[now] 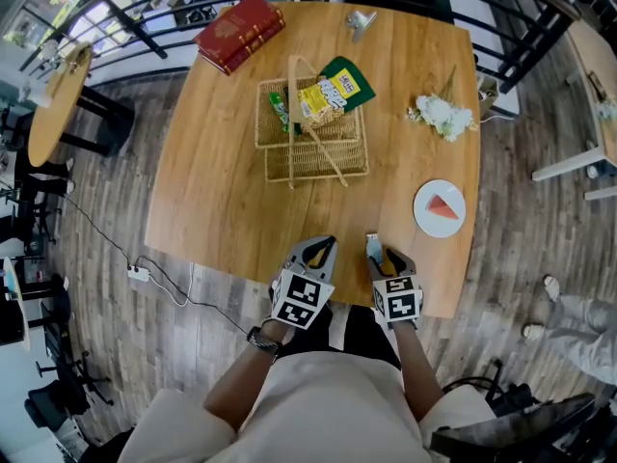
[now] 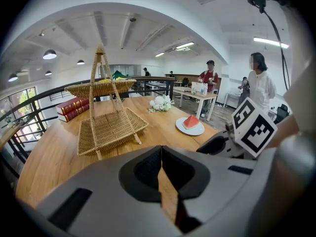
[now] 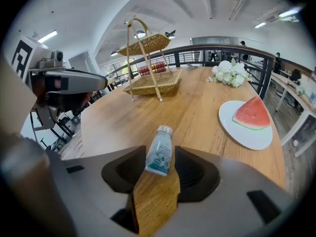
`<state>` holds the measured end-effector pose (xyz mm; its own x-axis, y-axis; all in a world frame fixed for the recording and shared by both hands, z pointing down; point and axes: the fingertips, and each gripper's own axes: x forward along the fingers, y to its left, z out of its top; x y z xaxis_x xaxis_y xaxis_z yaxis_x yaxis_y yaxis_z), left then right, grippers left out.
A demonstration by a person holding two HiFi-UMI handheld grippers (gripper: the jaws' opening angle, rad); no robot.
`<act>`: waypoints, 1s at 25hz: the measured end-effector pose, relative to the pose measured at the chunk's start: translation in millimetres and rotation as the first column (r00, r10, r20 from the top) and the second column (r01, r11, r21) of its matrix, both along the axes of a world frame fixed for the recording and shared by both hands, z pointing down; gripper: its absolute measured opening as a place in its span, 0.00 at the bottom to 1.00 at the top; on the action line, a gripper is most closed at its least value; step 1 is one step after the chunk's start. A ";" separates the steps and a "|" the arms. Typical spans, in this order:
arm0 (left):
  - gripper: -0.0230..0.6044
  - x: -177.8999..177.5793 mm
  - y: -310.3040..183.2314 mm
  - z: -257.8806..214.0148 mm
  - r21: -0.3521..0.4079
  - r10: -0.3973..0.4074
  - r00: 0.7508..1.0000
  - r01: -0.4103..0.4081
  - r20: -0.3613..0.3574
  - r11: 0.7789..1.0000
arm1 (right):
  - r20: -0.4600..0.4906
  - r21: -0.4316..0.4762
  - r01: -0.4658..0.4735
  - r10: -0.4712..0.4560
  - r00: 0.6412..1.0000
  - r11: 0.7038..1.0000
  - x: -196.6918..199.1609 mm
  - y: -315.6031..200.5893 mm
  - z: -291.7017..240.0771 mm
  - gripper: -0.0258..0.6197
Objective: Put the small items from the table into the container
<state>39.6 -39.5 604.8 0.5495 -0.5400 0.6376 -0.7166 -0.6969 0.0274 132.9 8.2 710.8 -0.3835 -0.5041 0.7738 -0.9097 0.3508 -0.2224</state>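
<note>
Plastic bottle [image 3: 160, 157] leans, seemingly loose, between your right gripper's [image 1: 384, 254] wide-open jaws near the table [image 3: 197, 107] edge. Close off-centre and it may topple. Your left gripper [image 2: 161, 174] is closed, empty; the basket [image 3: 150, 83] stands well away.

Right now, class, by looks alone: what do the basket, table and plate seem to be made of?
Basket: woven wicker or rattan, matt tan; open weave shows.
Table: wood or veneer, smooth; grain lines show.
Plate: likely glazed ceramic, plain white; could be plastic.

Woven wicker basket [image 1: 326, 158], smooth wooden table [image 1: 231, 196]
</note>
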 end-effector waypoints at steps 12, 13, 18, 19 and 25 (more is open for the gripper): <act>0.05 -3.4 -5.9 5.7 -0.005 -0.002 1.000 0.003 0.014 1.000 | -0.058 -0.050 0.010 -0.013 0.998 0.999 -8.8 -1.3 23.3 0.30; 0.05 -4.0 -5.3 6.3 -0.007 -0.005 1.000 0.006 0.014 1.000 | -0.059 -0.055 0.010 -0.013 0.998 0.998 -8.2 -1.0 23.9 0.30; 0.05 -6.3 -4.7 8.9 -0.014 -0.013 1.000 0.013 0.012 1.000 | -0.059 -0.048 0.001 -0.004 0.998 0.999 -7.6 -5.4 24.9 0.30; 0.05 -6.3 -4.9 9.2 -0.014 -0.014 1.000 0.014 0.010 1.000 | -0.056 -0.042 -0.003 0.001 0.998 0.999 -7.8 -6.6 25.3 0.30; 0.05 -7.5 -6.0 8.7 -0.011 -0.015 1.000 0.015 0.005 1.000 | -0.010 -0.034 -0.028 0.028 1.000 0.999 -5.9 -7.6 26.2 0.30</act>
